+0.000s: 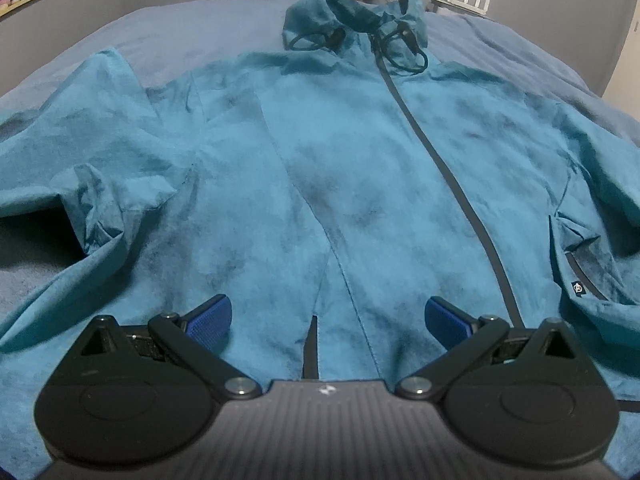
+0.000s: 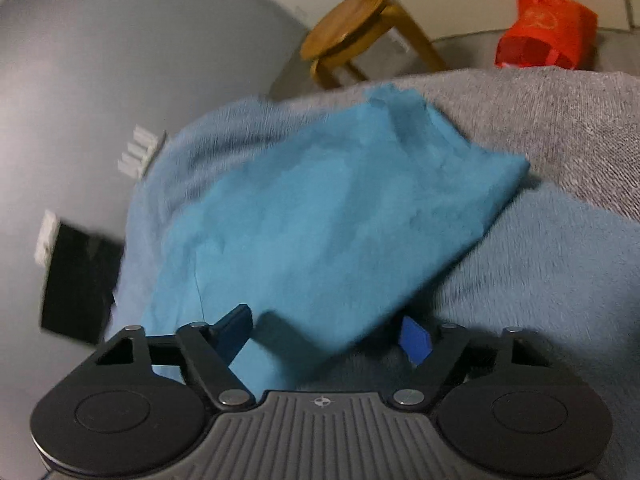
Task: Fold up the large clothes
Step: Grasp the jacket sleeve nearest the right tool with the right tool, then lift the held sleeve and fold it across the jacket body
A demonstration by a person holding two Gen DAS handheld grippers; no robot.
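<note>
Your left gripper [image 1: 328,316] gapes wide over the teal jacket [image 1: 320,168], gripping nothing. Right gripper [image 2: 326,334] wide too, straddling the sleeve [image 2: 320,216]. Blanket [image 2: 560,260] underneath; stool [image 2: 352,28] at 12.

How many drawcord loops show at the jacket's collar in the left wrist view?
2: the left drawcord loop lies on the collar left of the zipper; the right drawcord loop lies right of it. Others may be hidden.

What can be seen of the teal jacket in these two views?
The jacket is thin, crinkled teal fabric, lying front up and spread on the blue bed cover. Its dark zipper is closed, the hood with cords bunched at the far end. A sleeve lies between the open right gripper fingers; the open left gripper hovers at the hem.
</note>
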